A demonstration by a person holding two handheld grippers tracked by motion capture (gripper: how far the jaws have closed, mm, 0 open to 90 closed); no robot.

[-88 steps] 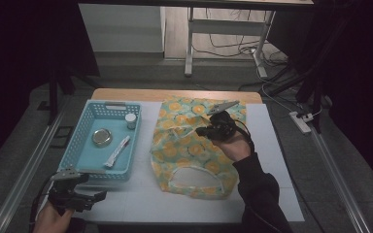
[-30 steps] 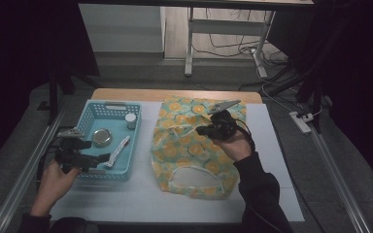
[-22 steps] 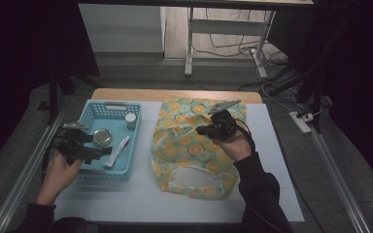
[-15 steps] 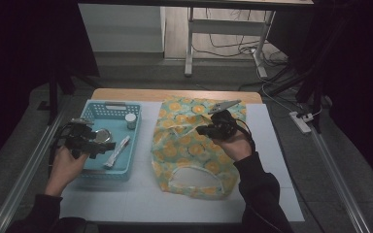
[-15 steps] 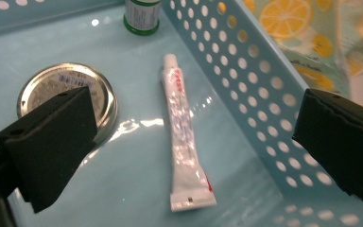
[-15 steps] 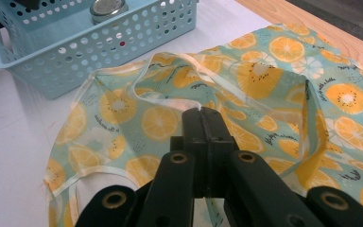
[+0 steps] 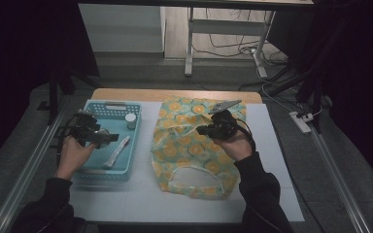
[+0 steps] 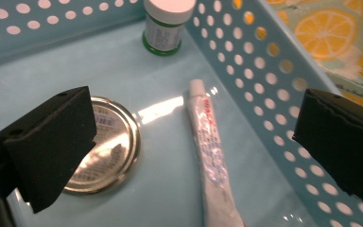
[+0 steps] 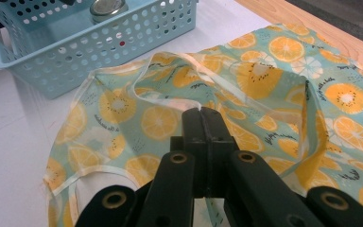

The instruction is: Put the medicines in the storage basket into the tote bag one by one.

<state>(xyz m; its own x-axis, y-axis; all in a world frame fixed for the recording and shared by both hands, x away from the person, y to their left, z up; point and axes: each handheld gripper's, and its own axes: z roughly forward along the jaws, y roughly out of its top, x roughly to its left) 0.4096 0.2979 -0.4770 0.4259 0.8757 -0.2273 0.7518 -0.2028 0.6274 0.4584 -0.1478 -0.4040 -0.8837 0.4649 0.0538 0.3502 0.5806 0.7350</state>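
On the tabletop (image 7: 281, 160): one blue basket (image 7: 126, 165) at left, one bag (image 7: 189, 141) printed with orange and lemon slices at centre. In the basket, three things: one small bottle (image 8: 166, 23) with white cap and green base at the far end, one round metal lid (image 8: 111, 142) at left, one white tube (image 8: 210, 156) lying along the right wall. Two grippers, one per hand.

Printing on the bottle's label, on the lid and along the tube too small and blurred to read; a barcode-like patch on the lid, red marks on the tube. No brand legible.

Left gripper (image 8: 194, 142) over the basket, pointed down into it, jaws wide apart, nothing between the pads; lid under the left jaw, tube between the two, neither touched. Seen from above, left gripper (image 7: 94, 135) above the basket's left half, held in the left hand (image 7: 73, 153).

Right gripper (image 9: 202, 118) over the bag's far half, jaws pressed together, clamped on a fold of the bag's fabric near its white-edged rim; cloth raised into a ridge at the tips. From above, right gripper (image 7: 213, 130) in the right hand (image 7: 235, 145), at the bag's right-centre. Bag flat otherwise, just right of the basket, its handle opening (image 7: 194, 177) at the near end.
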